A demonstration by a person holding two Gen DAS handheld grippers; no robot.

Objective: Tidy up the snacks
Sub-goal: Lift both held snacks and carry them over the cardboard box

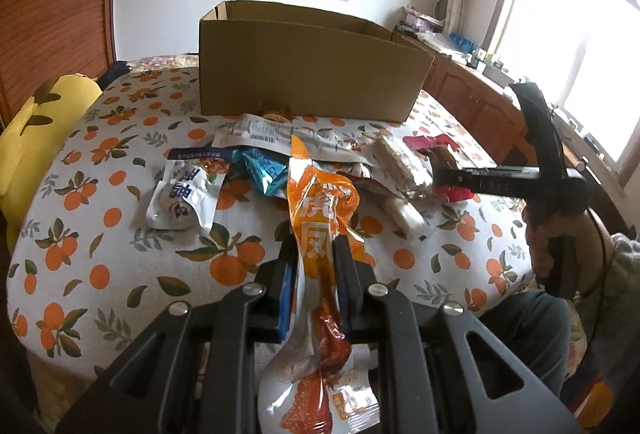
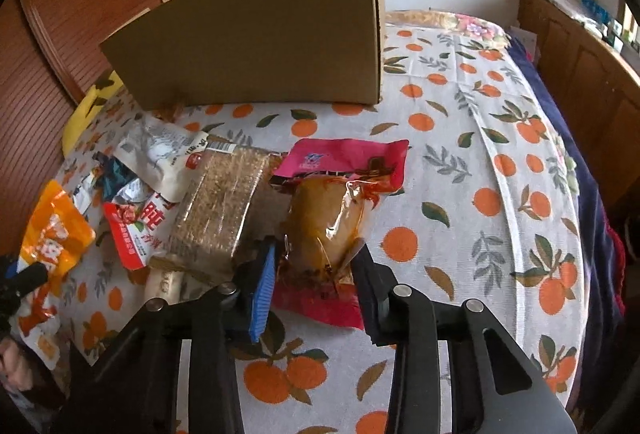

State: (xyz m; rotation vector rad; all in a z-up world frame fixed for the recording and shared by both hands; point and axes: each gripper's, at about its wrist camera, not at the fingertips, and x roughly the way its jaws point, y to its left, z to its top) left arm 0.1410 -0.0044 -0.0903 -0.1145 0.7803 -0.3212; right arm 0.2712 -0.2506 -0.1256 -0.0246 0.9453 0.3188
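A: Start with the largest items. What supports the work area?

B: A bed cover printed with oranges (image 2: 460,161) spans both views. On it, at the far side, a brown cardboard box (image 1: 304,69) stands upright with its top open. A yellow cushion (image 1: 40,137) lies at the cover's left edge in the left wrist view.

A: Location of the snacks?

B: A loose pile lies on the cover just in front of the box. It includes a clear-wrapped block of brown cake (image 2: 224,209), a white pouch with blue lettering (image 1: 180,193), a red and white packet (image 2: 132,230) and a small teal packet (image 1: 260,173) (contents of most are not legible).

A: State of the left gripper (image 1: 316,266)?

B: Jaws pressed together on an orange and white snack bag (image 1: 320,218). The bag runs up between the pads and back toward the camera, raised off the cover.

A: And the right gripper (image 2: 316,266)?

B: Jaws narrowed around a pink packet with a clear window (image 2: 336,201), which lies on the cover beside the cake block. Both pads touch the packet's near end. A hand (image 1: 548,234) grips the handle in the left wrist view.
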